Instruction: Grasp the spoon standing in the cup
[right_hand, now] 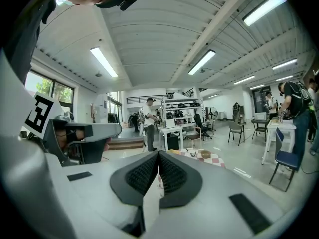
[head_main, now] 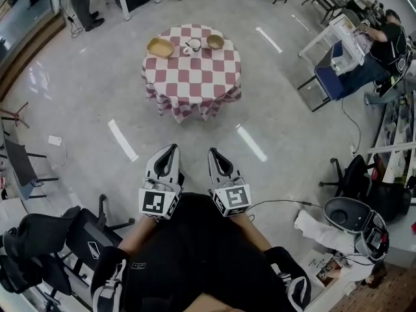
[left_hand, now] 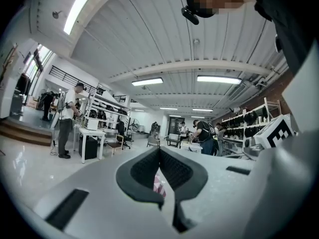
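Note:
Far ahead stands a round table with a red-and-white checked cloth (head_main: 192,77). On its far side a white cup (head_main: 194,45) holds the spoon, which is too small to make out, between a yellow bowl (head_main: 160,47) and a brown bowl (head_main: 215,41). My left gripper (head_main: 173,147) and right gripper (head_main: 212,151) are held side by side near my body, well short of the table, both shut and empty. In the right gripper view the shut right gripper (right_hand: 158,154) points toward the table (right_hand: 215,159) and the cup (right_hand: 192,154). Past the shut left gripper (left_hand: 159,149) only a sliver of cloth (left_hand: 158,185) shows.
Glossy grey floor lies between me and the table. A black chair (head_main: 78,236) stands at my left, a rubbish bin (head_main: 346,214) at my right. A seated person (head_main: 383,41) at a white desk and a blue chair (head_main: 330,83) are at the far right.

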### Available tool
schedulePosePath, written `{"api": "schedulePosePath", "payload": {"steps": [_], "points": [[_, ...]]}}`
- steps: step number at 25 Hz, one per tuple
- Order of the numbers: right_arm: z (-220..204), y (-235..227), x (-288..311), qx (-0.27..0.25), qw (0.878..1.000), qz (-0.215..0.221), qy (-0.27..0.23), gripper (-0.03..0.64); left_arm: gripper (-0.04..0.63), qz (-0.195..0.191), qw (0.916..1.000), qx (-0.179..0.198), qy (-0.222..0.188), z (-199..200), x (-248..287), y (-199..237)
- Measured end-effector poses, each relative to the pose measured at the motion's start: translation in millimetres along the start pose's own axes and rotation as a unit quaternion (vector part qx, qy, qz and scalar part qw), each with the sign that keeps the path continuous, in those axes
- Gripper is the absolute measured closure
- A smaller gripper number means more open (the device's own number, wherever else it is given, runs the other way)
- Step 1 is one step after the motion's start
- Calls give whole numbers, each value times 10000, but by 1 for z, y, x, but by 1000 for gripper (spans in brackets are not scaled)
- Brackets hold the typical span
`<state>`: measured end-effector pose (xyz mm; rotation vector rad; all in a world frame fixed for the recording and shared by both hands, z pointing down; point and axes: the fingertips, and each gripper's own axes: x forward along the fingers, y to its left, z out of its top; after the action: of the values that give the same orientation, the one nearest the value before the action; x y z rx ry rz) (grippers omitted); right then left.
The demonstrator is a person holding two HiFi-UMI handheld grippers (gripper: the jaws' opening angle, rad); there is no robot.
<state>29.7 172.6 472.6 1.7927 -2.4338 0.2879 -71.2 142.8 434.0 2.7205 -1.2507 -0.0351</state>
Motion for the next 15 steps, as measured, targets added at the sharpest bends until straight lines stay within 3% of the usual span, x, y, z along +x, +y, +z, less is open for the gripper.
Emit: {"api": "schedulePosePath", "payload": {"steps": [4, 15], "points": [[18, -11, 59, -93, 10000, -26, 6, 589, 586, -14, 9999, 27, -133, 19, 42, 45], [38, -16, 190, -138, 9998, -58, 101, 589, 586, 61, 9999, -84, -19, 25, 103, 146]]}}
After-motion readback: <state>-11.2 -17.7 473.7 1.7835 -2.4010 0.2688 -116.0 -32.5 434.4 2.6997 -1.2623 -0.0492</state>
